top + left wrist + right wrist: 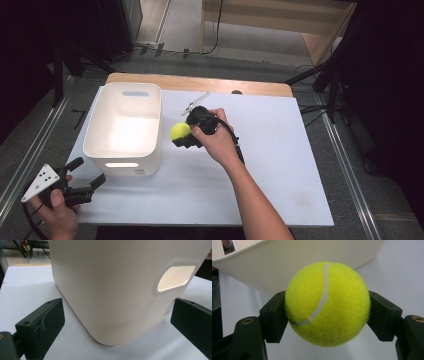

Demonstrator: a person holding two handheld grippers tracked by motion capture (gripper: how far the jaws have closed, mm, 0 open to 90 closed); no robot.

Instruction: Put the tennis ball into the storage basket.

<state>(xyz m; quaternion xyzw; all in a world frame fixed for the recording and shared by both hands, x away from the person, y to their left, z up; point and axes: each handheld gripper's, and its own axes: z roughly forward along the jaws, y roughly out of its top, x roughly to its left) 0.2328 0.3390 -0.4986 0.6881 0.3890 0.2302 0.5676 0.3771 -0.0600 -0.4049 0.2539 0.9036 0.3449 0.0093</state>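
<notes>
At the near left corner of the white surface (280,165), the left gripper (89,174) rests with jaws spread, empty, facing the white bin (125,150). Farther in, the right gripper (186,136) clamps the tennis ball (179,131) just beside the bin's right wall.

You have a fuzzy yellow-green tennis ball (327,303) with a pale curved seam, clamped at its two sides and lifted clear of the white table sheet (280,165). It hangs just beside the right wall of the white bin (123,127), an open-topped, round-cornered tub standing upright with handle slots in its end walls.
</notes>
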